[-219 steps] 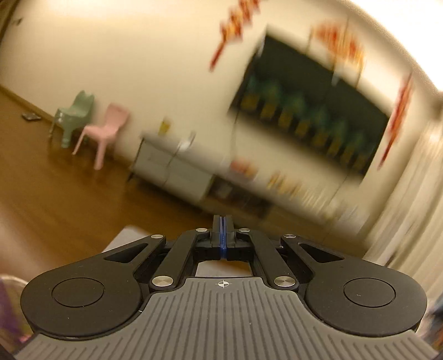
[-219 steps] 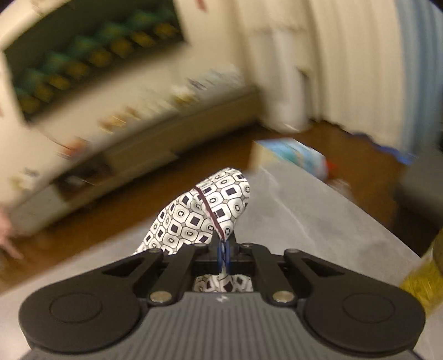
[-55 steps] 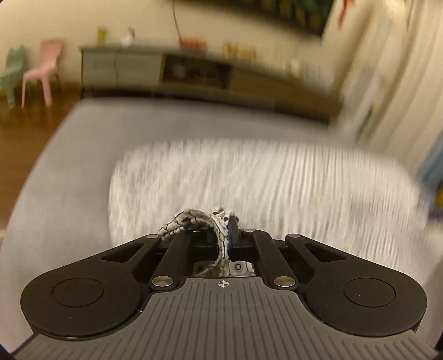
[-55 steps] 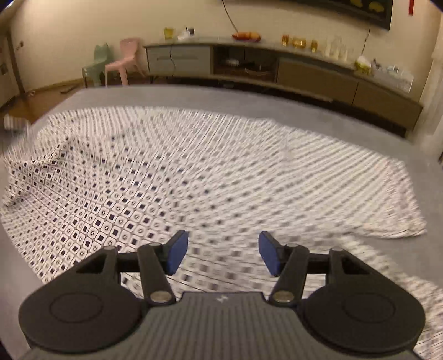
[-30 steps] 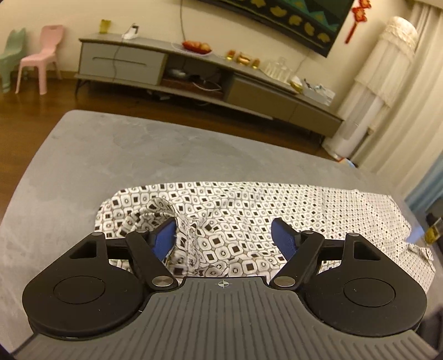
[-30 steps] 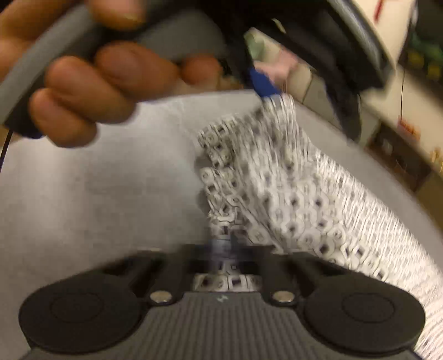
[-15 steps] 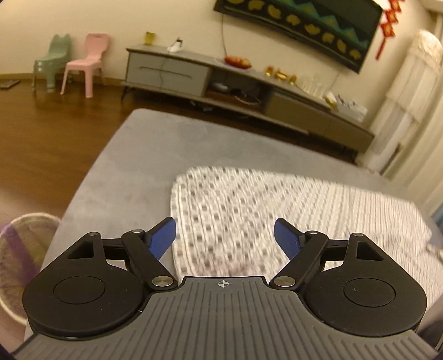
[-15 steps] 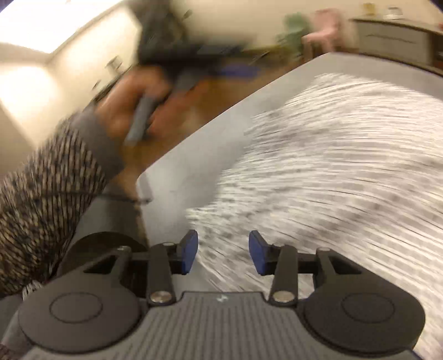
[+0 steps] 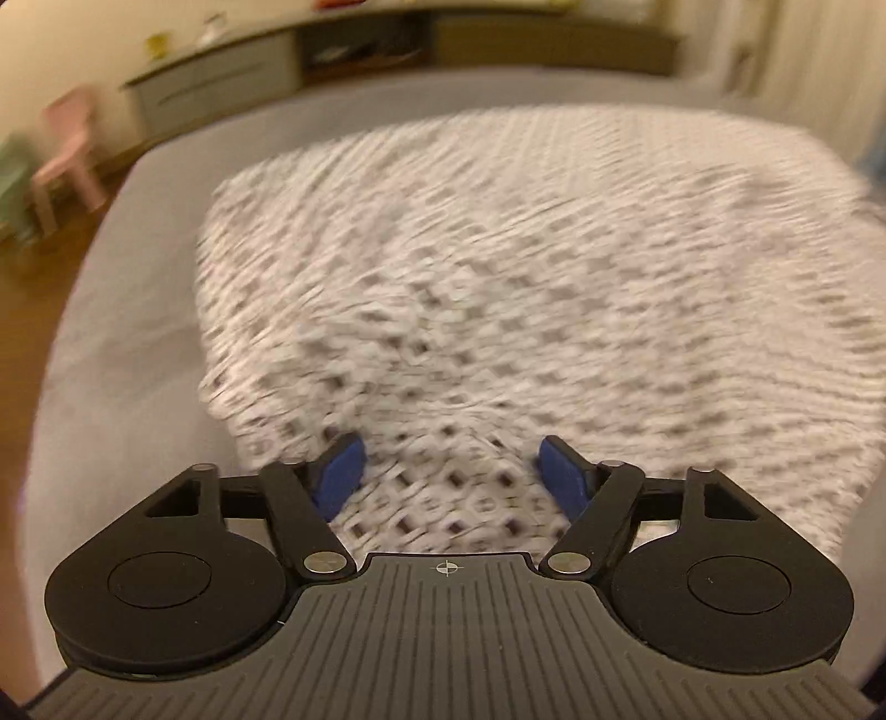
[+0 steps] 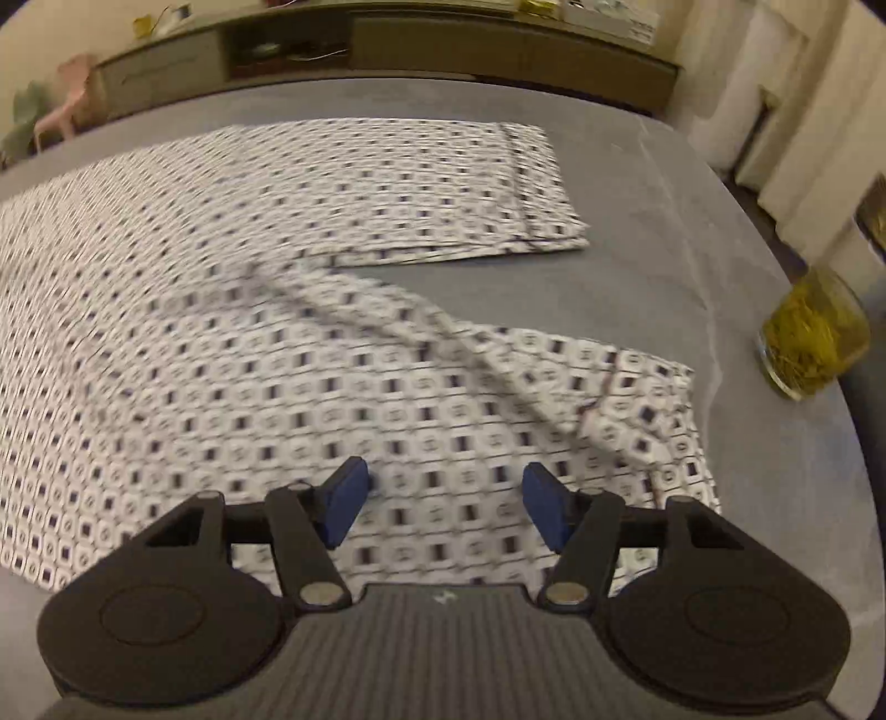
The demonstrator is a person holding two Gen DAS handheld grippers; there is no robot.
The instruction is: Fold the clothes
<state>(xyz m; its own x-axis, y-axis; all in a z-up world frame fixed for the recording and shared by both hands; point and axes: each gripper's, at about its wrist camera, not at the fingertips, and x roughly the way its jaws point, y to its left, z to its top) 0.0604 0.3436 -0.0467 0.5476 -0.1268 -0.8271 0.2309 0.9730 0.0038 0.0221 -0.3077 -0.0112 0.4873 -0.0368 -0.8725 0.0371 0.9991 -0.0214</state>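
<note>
A white garment with a dark square print (image 10: 310, 354) lies spread on the grey table (image 10: 664, 183). Its two legs point right, the far one (image 10: 443, 183) flat and the near one (image 10: 626, 399) wrinkled at its end. My right gripper (image 10: 442, 501) is open and empty, low over the near leg. My left gripper (image 9: 451, 476) is open and empty, low over the garment (image 9: 498, 266) near its left end. That view is blurred.
A glass jar of yellow-green contents (image 10: 811, 332) stands at the table's right edge. A long low cabinet (image 10: 387, 44) runs along the far wall. A pink child's chair (image 9: 69, 155) stands on the wood floor at the left.
Both grippers have swung down over the garment and stay open. The right view has turned from the left arm side to the garment's legs. The left gripper has come closer to the cloth.
</note>
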